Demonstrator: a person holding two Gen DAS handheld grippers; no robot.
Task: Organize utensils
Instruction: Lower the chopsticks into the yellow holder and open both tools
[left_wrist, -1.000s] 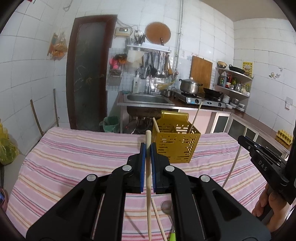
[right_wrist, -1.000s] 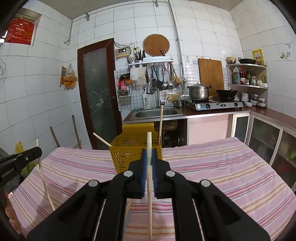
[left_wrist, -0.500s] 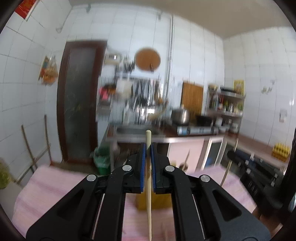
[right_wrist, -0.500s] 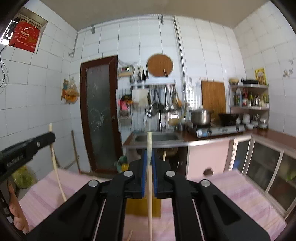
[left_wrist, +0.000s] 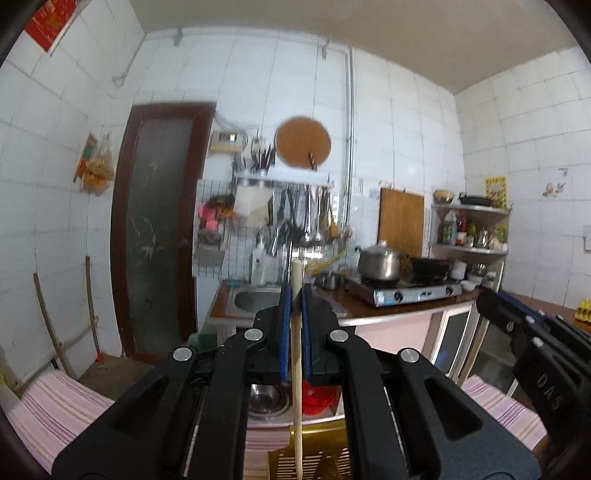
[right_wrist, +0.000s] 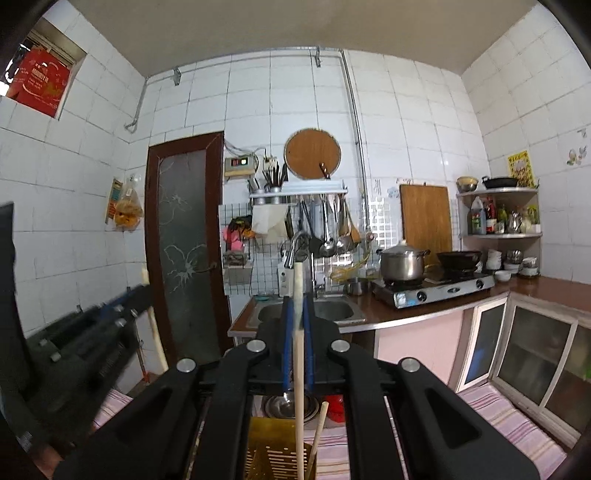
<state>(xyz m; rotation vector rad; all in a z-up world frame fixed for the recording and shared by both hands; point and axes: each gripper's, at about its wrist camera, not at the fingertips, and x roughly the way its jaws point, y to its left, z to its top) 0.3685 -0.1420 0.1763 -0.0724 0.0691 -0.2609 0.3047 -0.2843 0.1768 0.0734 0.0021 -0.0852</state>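
Both grippers have risen, so the yellow perforated holder (right_wrist: 277, 458) now sits low beneath them. The left gripper (left_wrist: 294, 295) points level, clenching 1 pale wooden chopstick (left_wrist: 296, 365) upright; the right gripper (right_wrist: 297, 306) grips another chopstick (right_wrist: 299, 369) likewise, above the striped cloth (right_wrist: 517, 424)

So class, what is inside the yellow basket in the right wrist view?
One loose chopstick leans inside the yellow basket. The right gripper grips another chopstick whose lower end hangs over it. The basket's floor is out of view.
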